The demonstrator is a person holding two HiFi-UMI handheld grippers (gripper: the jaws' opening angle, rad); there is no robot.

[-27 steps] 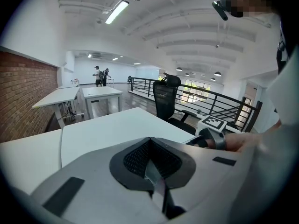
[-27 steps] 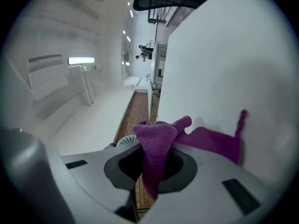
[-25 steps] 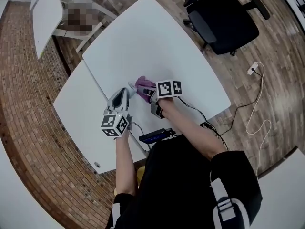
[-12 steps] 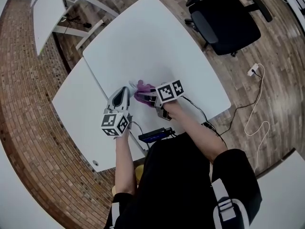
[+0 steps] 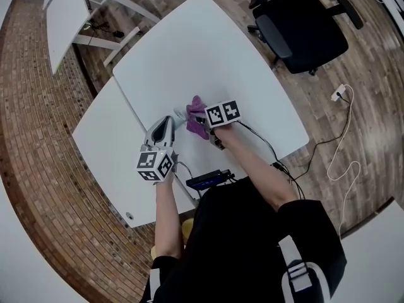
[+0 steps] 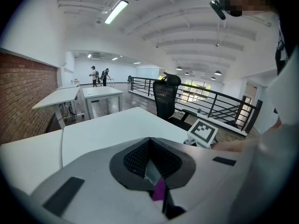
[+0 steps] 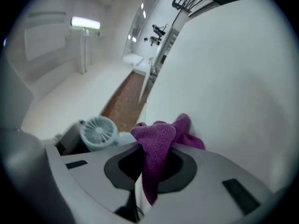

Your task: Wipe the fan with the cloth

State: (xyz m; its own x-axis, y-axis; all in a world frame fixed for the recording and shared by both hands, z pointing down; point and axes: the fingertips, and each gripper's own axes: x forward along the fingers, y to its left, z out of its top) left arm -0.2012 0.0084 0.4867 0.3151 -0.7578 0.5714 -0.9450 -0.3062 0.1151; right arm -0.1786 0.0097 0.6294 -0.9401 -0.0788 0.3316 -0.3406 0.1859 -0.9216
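Two hand-held tools meet over the wide white table (image 5: pixel 208 49), close to the edge nearest the person. The left tool (image 5: pixel 172 124) is clenched. In its own view its mesh-faced jaws (image 6: pixel 152 169) press together on a pale sliver, which seems to be the body of the small pale-blue plastic fan (image 5: pixel 179 113). A scrap of purple shows low in the gap.

In the right gripper view the fan (image 7: pixel 98 130) turns its round, ribbed face towards the camera. The grey nose of the left tool sits just behind and left of it. Whether the fan rests on the table or hangs just above it cannot be told.

The right tool (image 5: pixel 203 122) comes at the fan from the right. It is grasping the fuzzy purple cloth (image 5: pixel 196 105), and its jaws (image 7: pixel 142 169) are closed on a fold. The rest of the cloth (image 7: pixel 156 134) bunches forward past the tips, right beside the fan's body and apparently touching it.

A black office chair (image 5: pixel 303 24) stands well beyond the fan, off the table's far side.
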